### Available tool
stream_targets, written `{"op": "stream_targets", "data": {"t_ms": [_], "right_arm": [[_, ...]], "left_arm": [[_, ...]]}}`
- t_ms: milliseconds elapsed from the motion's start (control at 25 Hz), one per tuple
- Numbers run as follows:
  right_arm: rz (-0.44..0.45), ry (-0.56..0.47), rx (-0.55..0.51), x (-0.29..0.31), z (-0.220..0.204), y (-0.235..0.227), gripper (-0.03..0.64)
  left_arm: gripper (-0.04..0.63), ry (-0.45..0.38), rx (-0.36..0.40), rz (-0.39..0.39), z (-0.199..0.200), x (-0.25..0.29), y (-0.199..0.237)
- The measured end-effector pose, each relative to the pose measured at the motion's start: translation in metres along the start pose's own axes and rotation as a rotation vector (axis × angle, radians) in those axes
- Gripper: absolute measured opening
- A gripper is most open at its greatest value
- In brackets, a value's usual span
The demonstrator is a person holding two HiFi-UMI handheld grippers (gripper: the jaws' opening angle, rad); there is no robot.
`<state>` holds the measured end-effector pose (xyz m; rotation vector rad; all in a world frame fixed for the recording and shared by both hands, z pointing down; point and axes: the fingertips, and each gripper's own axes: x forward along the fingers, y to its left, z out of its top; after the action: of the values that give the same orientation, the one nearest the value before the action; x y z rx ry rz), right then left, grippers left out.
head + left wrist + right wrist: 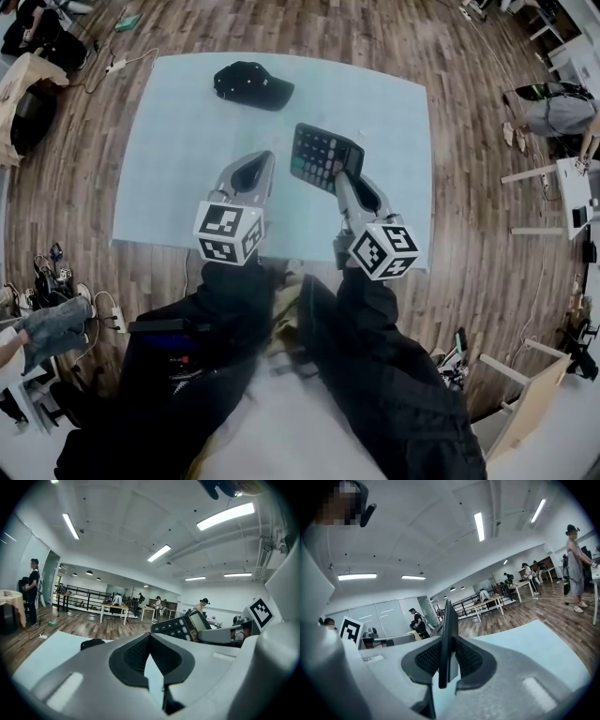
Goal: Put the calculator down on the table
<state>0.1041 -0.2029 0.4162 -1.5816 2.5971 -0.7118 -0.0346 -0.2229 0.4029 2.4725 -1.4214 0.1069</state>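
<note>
A black calculator with grey keys hangs above the pale blue table, and my right gripper is shut on its near edge. In the right gripper view the calculator stands edge-on, pinched between the two jaws. My left gripper is beside it to the left, its tips almost together with a thin slit and nothing between them. From the left gripper view the calculator shows at the right, keys facing up, held by the right gripper.
A black cap lies on the far part of the table. Wooden floor surrounds the table, with bags at the left and desks and people further off. My own dark-clad legs fill the bottom of the head view.
</note>
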Motion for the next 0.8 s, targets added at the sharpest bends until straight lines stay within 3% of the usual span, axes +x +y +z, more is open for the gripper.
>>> {"op": "stream_targets", "data": {"t_ms": [800], "right_arm": [[-0.014, 0.190, 0.157, 0.022, -0.090, -0.010, 0.069]], "left_arm": [[0.002, 0.195, -0.088, -0.001, -0.089, 0.008, 0.015]]}}
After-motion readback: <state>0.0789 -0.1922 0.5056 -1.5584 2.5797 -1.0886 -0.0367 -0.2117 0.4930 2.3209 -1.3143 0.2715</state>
